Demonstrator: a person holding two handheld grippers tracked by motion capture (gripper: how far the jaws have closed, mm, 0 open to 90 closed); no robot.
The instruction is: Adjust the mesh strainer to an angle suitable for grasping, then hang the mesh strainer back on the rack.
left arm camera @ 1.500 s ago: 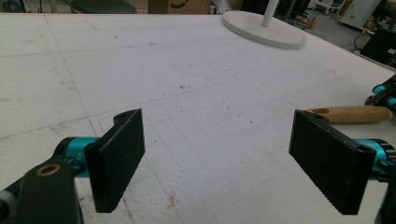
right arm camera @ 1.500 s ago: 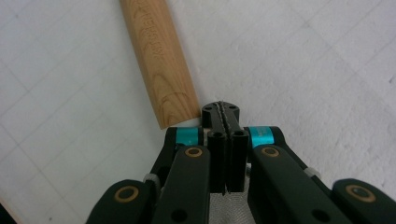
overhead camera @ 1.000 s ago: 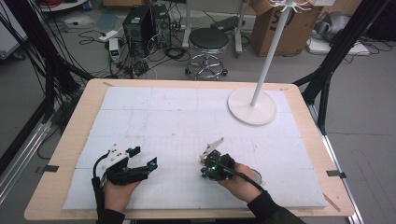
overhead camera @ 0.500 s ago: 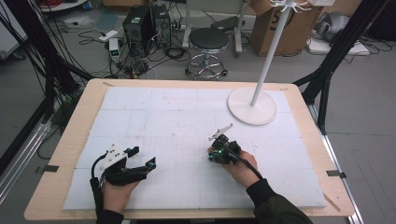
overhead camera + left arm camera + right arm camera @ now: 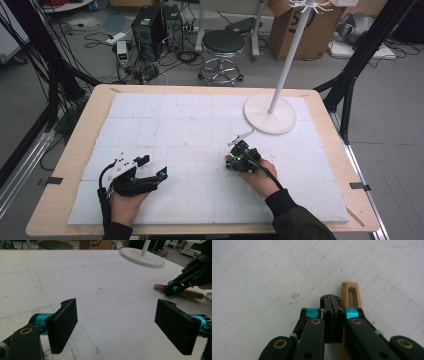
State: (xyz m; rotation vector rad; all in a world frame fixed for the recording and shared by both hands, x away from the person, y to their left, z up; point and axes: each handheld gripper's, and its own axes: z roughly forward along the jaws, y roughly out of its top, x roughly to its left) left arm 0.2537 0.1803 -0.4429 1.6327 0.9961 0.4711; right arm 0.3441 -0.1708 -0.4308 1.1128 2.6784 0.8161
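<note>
Now the right gripper (image 5: 230, 162), jaws together and empty, has slid far-right to the slotted light-wood handle (image 5: 351, 293) lying just beside its tips, ungrasped, while the left gripper (image 5: 154, 167) gapes near-left.

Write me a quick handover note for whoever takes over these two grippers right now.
Left gripper: open, jaws wide apart, nothing between them, low over the near left part of the white mat.
Right gripper: shut, nothing visible between the jaws, tips down close to the mat beside the wooden handle.
Things: the wooden handle, with a slot at its end, lies flat on the mat, right of centre, under and beside the right gripper. The white stand is at the far right of the mat.
Done: nothing picked up.
Left: probably open the right gripper and grasp the handle.
</note>
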